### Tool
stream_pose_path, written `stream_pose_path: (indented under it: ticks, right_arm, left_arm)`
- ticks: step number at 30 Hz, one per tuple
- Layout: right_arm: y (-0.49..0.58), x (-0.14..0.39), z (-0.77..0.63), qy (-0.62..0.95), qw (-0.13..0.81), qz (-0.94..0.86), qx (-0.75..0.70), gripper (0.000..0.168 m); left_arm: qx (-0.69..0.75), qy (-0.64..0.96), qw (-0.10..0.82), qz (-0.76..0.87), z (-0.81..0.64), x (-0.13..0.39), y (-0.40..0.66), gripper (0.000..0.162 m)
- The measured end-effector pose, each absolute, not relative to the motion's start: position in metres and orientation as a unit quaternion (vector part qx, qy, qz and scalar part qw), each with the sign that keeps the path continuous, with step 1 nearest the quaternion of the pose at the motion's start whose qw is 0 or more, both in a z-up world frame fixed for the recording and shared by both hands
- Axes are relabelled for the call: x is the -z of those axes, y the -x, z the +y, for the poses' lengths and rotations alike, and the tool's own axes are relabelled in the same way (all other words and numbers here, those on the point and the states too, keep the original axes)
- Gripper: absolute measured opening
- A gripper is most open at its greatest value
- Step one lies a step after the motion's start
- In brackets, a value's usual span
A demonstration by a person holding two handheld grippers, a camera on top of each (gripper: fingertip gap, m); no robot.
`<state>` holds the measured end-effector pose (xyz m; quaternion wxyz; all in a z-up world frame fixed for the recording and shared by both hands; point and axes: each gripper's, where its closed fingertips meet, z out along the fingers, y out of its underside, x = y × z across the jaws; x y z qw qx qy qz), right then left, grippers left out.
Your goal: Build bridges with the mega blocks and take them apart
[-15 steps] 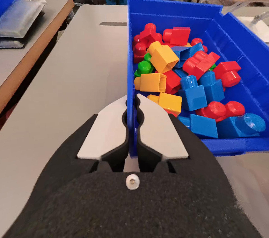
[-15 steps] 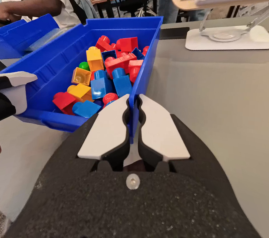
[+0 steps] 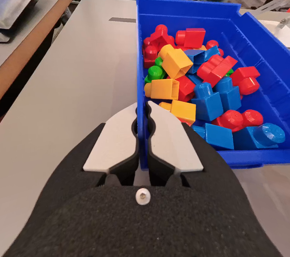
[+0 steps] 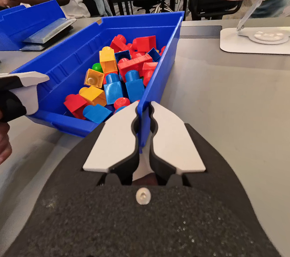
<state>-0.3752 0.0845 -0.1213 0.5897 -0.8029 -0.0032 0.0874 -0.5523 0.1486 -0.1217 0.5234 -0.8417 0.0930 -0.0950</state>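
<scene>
Left wrist view: left gripper (image 3: pixel 142 105) pinches blue bin (image 3: pixel 185 7) left wall; right gripper (image 4: pixel 144 104) clamps right wall; blocks (image 4: pixel 113 90) piled inside bin.

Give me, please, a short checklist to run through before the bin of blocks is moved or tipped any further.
1. Left hand-held gripper clamped on the left wall of the blue bin: ok, one finger inside, one outside.
2. Right hand-held gripper clamped on the right wall: ok, same straddle.
3. Both grips near the bin's near end: ok.
4. Blocks all inside the bin: ok, none on the grey table.
5. Table beside the bin free for tipping out: ok on both sides nearby; the white stand base sits far right.
6. Bin lifted or resting on the table: cannot tell.
</scene>
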Motion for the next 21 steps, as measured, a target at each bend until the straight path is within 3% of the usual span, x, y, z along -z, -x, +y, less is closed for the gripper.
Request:
stream_pose_path:
  ticks: [9,13,18,21]
  right_arm:
    - [0.376,0.12,0.087,0.805,0.577,-0.041,-0.129,0.013]
    - [0.372,0.11,0.056,0.809,0.53,-0.154,-0.202,0.026]
    - [0.325,0.105,-0.031,0.792,0.4,-0.291,-0.358,0.035]
    - [0.265,0.098,-0.057,0.773,0.38,-0.279,-0.424,0.039]
  left_arm:
    - [0.128,0.84,0.521,0.082,0.157,0.123,0.551,0.005]
    - [0.099,0.853,0.508,0.073,0.141,0.118,0.556,0.044]
    - [0.108,0.825,0.55,0.075,0.099,0.073,0.536,0.056]
    - [0.159,0.806,0.56,0.107,0.07,0.052,0.486,0.061]
